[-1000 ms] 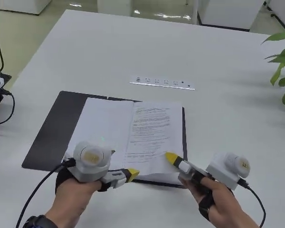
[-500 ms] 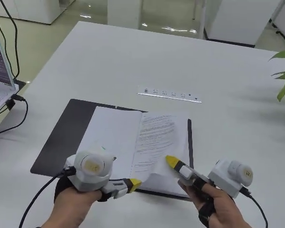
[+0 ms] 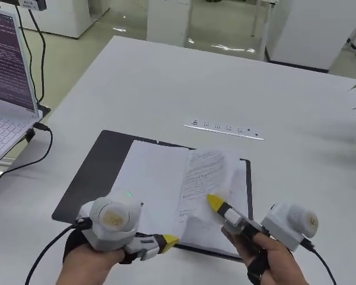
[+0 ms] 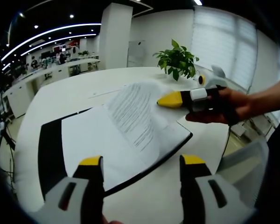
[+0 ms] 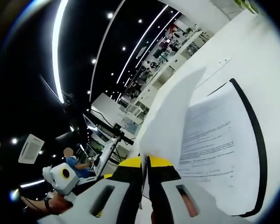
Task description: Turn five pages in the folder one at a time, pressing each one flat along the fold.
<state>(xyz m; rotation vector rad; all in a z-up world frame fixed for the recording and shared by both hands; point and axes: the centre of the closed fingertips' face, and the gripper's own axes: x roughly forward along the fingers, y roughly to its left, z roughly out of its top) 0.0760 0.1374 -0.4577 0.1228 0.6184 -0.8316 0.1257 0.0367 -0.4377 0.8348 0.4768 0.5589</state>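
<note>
White worktop (image 3: 166,83) carries the black folder (image 3: 92,172), lying open near its front edge. One printed page (image 3: 219,172) curls up from the right-hand stack, pinched in the clenched right tongs (image 5: 146,163). Left tongs (image 4: 141,161) hover released at the folder's near edge.

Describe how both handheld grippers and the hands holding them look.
Both the left gripper and the right gripper have pale grey-white bodies, black sections and wedge-shaped yellow jaw tips. A black cable trails from the left one, and another black cable from the right. Each hand wears a black fingerless glove.
</note>
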